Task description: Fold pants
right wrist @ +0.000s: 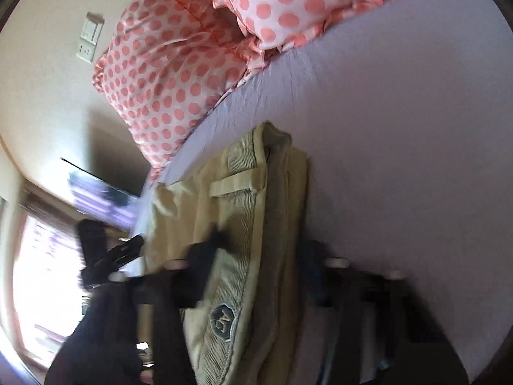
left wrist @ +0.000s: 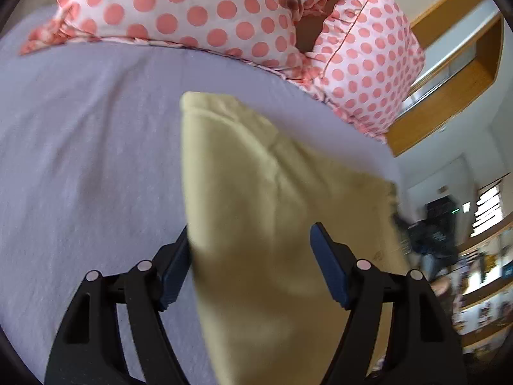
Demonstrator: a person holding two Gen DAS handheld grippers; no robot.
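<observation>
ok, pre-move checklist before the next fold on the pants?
1. Left gripper straddling pants: ok, fingers stand apart with cloth between.
2. Right gripper on the waistband: cannot tell, blurred.
3. Fabric clamped: cannot tell in either view.
4. Bed sheet bare left of the pants: ok.
5. Polka-dot pillows apart from the pants: ok.

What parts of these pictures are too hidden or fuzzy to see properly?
- Left wrist view: the lower end of the pants runs out of the bottom edge.
- Left wrist view: the shelves at right are motion-blurred.
- Right wrist view: the right gripper is blurred, so open or shut cannot be told.
- Right wrist view: the badge lettering on the waistband is too small to read surely.
</observation>
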